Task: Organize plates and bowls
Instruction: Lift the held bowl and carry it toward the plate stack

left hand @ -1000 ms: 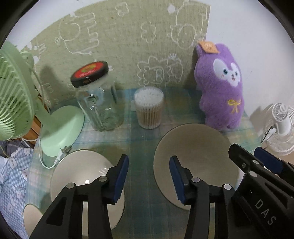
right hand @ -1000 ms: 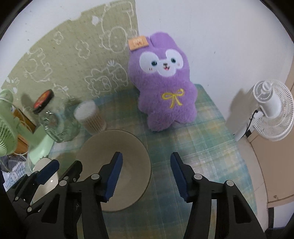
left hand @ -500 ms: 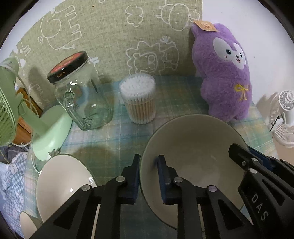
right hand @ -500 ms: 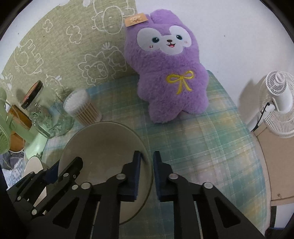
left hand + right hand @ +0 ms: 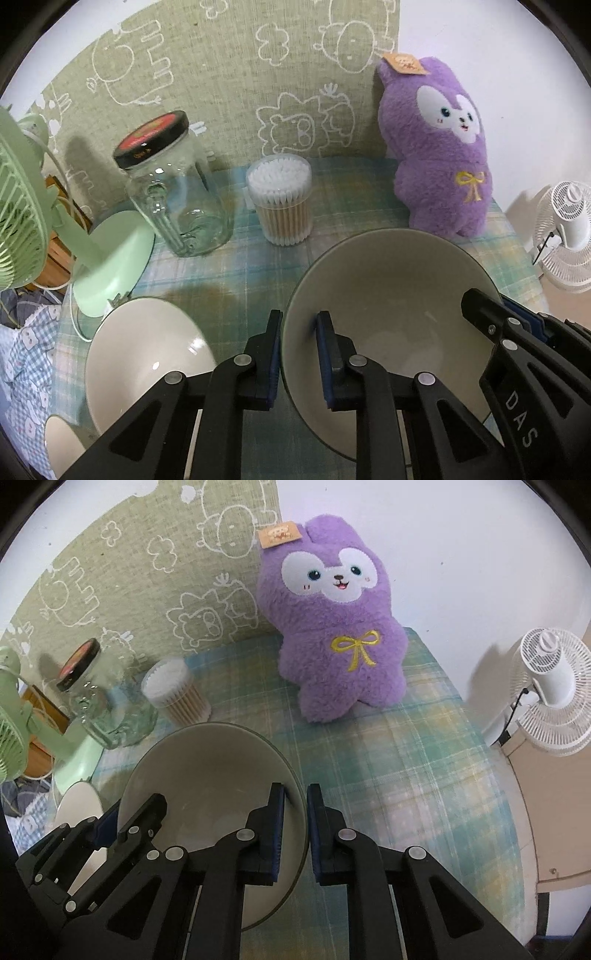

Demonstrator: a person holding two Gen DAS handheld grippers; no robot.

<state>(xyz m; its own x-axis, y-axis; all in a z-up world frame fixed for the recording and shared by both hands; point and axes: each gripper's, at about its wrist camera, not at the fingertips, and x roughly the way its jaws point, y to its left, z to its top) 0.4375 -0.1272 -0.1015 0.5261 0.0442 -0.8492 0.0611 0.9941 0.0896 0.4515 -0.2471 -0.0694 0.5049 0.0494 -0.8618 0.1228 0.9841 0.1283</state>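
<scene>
A large grey-beige bowl with a dark rim is held by both grippers, tilted above the checked cloth. My left gripper is shut on its left rim. My right gripper is shut on its right rim; the bowl also shows in the right wrist view. The right gripper shows at the bowl's right edge in the left wrist view. A white bowl sits on the cloth to the left, and it shows partly in the right wrist view. Another pale dish edge shows at the lower left.
A glass jar with a black and red lid, a tub of cotton swabs and a purple plush toy stand at the back. A green fan stands at the left. A white fan stands off the table's right edge.
Both grippers went from open to shut on opposite rims of the large bowl. The bowl has come up off the cloth and tilted.
</scene>
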